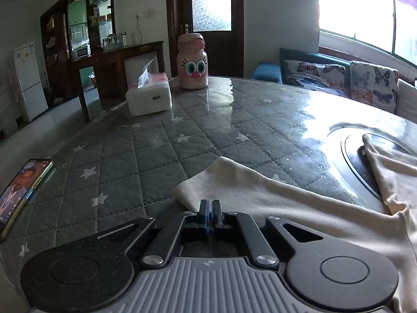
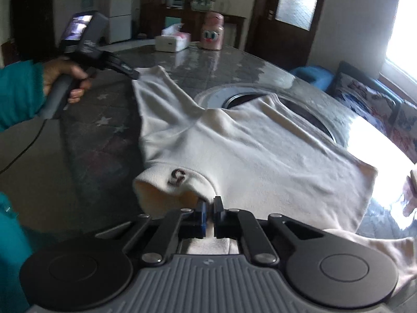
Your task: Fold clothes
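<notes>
A cream long-sleeved top (image 2: 247,151) lies spread on the grey star-quilted table (image 1: 146,156), its high collar with a dark logo (image 2: 177,177) nearest the right gripper. My right gripper (image 2: 209,208) is shut on the fabric at the collar's base. My left gripper (image 1: 209,210) is shut over the end of a sleeve (image 1: 234,180); whether cloth is pinched between the jaws is not clear. In the right wrist view the left gripper (image 2: 134,74) sits at the tip of the far sleeve, held by a hand in a teal sleeve.
A phone (image 1: 20,190) lies at the table's left edge. A white tissue box (image 1: 149,96) and a pink cartoon-face flask (image 1: 192,62) stand at the far side. A dark round inset (image 1: 365,161) lies under part of the top. A sofa with butterfly cushions (image 1: 338,78) stands behind.
</notes>
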`<state>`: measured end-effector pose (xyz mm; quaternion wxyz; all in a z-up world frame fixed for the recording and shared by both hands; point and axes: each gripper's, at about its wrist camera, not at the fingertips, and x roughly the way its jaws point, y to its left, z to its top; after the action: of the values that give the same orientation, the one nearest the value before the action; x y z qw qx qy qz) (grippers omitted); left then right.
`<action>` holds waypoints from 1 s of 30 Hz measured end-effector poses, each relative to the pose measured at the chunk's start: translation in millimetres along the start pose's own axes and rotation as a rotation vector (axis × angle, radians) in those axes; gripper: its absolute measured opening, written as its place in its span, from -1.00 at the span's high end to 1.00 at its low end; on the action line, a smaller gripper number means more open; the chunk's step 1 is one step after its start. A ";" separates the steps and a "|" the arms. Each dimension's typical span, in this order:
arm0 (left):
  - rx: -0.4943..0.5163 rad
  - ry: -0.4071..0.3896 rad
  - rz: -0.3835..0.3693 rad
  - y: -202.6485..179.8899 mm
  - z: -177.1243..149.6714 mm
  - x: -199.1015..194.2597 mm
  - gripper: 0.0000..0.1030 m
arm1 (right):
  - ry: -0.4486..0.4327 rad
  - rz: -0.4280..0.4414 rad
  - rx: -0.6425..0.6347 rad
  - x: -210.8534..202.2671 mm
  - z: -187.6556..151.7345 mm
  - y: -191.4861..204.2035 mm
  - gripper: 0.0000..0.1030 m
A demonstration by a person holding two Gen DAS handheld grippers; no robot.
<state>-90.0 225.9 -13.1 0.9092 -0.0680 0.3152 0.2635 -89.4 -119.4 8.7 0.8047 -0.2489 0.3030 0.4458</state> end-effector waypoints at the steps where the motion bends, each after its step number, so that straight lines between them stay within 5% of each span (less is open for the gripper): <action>1: 0.009 -0.001 0.003 -1.0 -0.2 0.3 0.95 | -0.001 0.000 -0.005 0.0 0.3 0.6 0.93; 8: 0.015 0.004 0.007 -2.2 3.2 -4.5 0.84 | -0.011 0.000 -0.039 0.3 2.2 5.2 0.90; 10: 0.020 -0.011 -0.007 -3.3 7.1 -11.8 0.83 | -0.013 0.000 -0.049 0.4 2.8 6.4 0.80; 12: 0.023 -0.025 -0.022 -4.5 11.0 -19.1 0.80 | -0.016 0.000 -0.059 0.4 3.3 7.7 0.47; 17: 0.063 -0.016 -0.189 -30.7 17.3 -34.5 0.67 | -0.021 -0.004 -0.084 6.7 4.8 11.2 0.46; 20: 0.110 -0.011 -0.307 -58.6 19.0 -44.3 0.61 | -0.005 0.025 -0.082 16.2 4.1 15.0 0.94; 27: 0.206 0.031 -0.574 -143.6 14.8 -49.2 0.59 | 0.003 0.069 -0.010 4.0 -3.9 15.0 0.81; 30: 0.264 0.048 -0.657 -177.0 3.4 -51.0 0.60 | 0.001 -0.012 0.082 -9.3 -10.1 -15.9 0.76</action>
<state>-29.6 53.8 13.2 0.9386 -0.0537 0.3292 -0.0877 -82.2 -139.0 10.3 0.8166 -0.2178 0.3201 0.4281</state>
